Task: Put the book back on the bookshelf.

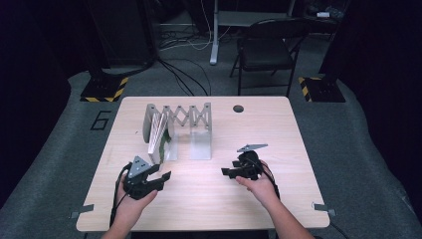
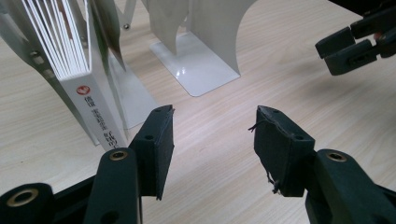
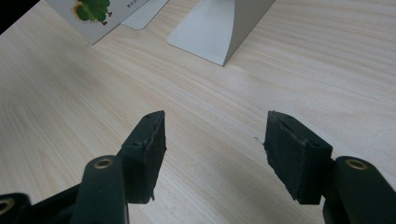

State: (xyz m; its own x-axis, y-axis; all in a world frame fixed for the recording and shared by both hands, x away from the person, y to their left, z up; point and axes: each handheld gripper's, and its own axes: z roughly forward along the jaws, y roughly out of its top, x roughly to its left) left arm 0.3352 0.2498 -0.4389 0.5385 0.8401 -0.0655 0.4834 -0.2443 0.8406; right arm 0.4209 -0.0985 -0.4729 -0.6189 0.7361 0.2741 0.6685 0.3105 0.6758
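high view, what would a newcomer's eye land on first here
First the white expanding book rack on the far left part of the wooden table, with a thin white-spined book leaning in its left end. Next, the two black tools nearer the person: the left hand-held gripper just in front of the book and the right hand-held gripper, both with jaws apart and empty.

Pale wooden table [image 1: 209,199], grey folding book rack [image 1: 191,119], white books [image 1: 157,134] leaning in it.
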